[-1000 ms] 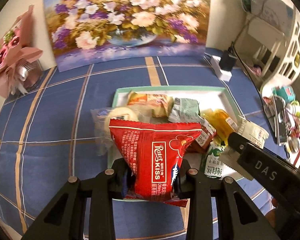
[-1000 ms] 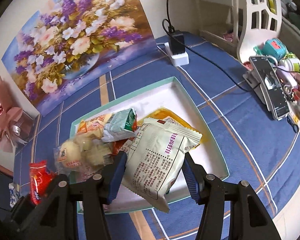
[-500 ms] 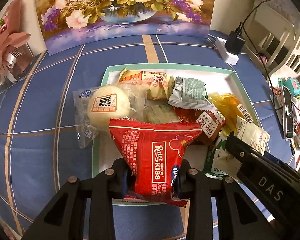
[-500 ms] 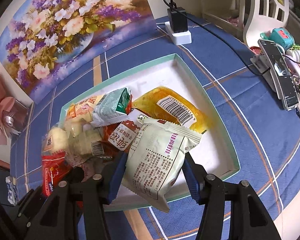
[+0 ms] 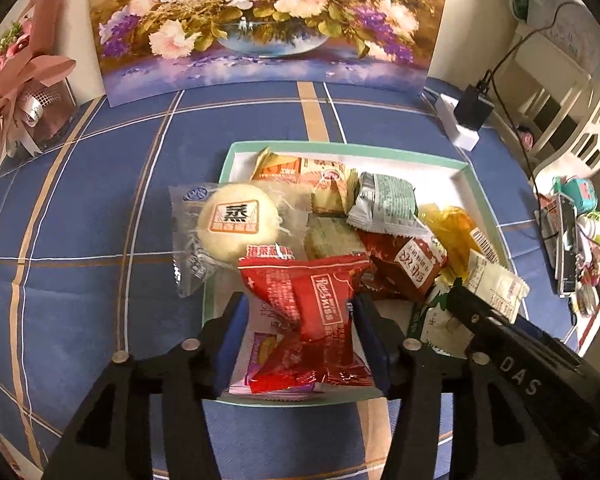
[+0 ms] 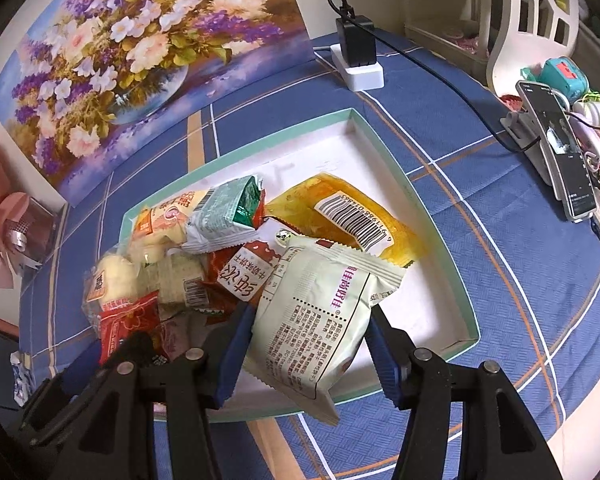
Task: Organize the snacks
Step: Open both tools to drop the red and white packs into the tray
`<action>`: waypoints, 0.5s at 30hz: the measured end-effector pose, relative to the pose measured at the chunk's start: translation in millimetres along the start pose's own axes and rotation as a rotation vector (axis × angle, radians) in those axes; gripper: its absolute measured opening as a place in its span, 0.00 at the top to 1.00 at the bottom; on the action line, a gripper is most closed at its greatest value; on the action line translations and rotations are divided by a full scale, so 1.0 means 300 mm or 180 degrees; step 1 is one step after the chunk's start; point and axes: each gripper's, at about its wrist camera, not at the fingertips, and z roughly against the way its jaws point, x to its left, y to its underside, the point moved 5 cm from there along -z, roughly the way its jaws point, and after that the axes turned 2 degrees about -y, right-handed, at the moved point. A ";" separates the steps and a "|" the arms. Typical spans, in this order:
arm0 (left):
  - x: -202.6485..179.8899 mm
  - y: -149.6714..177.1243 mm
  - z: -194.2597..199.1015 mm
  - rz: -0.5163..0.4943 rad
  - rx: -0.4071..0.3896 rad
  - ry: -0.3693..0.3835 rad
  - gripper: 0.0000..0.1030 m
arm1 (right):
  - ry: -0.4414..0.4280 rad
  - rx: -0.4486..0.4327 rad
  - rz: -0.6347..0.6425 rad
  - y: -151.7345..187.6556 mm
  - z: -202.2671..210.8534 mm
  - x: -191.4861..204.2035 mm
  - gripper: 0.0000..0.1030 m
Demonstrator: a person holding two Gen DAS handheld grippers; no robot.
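Note:
A red snack packet (image 5: 292, 284) lies tilted at the near end of the teal-rimmed white tray (image 5: 340, 146), partly on other snacks. My left gripper (image 5: 298, 304) stands around it. Its jaws are opening and the blue pads are off the packet's sides. My right gripper (image 6: 311, 316) is shut on a pale green packet (image 6: 324, 280) and holds it just over the near side of the tray (image 6: 324, 152). That packet also shows in the left wrist view, to the right of the red one (image 5: 496, 284).
Several snacks fill the tray's left half: a bun packet (image 5: 236, 224) overhanging the left rim, a green packet (image 6: 228, 216), an orange packet (image 6: 340, 208). A power strip with charger (image 6: 360, 64), a phone on a stand (image 6: 560, 152) and a bouquet (image 5: 16, 80) stand around.
The left jaws have spread apart and the red packet has dropped and tipped into the tray. The right gripper has sunk a little with its pale green packet.

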 end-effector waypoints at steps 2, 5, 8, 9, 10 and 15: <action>0.016 -0.005 0.016 0.0054 -0.0034 0.0014 0.40 | -0.0004 0.0002 0.0011 0.002 -0.001 0.004 0.41; 0.050 -0.012 0.034 0.0137 -0.0091 -0.0050 0.38 | -0.0012 0.0008 0.0025 0.004 -0.005 0.007 0.39; 0.092 -0.014 0.049 0.0210 -0.0152 -0.0187 0.33 | -0.0016 0.0000 0.0052 0.005 -0.006 0.011 0.35; 0.111 -0.016 0.055 0.0251 -0.0177 -0.0234 0.33 | -0.0026 -0.0001 0.0065 0.006 -0.006 0.015 0.34; 0.125 -0.015 0.058 0.0284 -0.0189 -0.0253 0.32 | -0.0033 -0.0001 0.0080 0.007 -0.007 0.020 0.33; 0.198 -0.010 0.070 0.0473 -0.0224 -0.0239 0.29 | -0.0039 -0.0041 0.0180 0.019 -0.007 0.045 0.24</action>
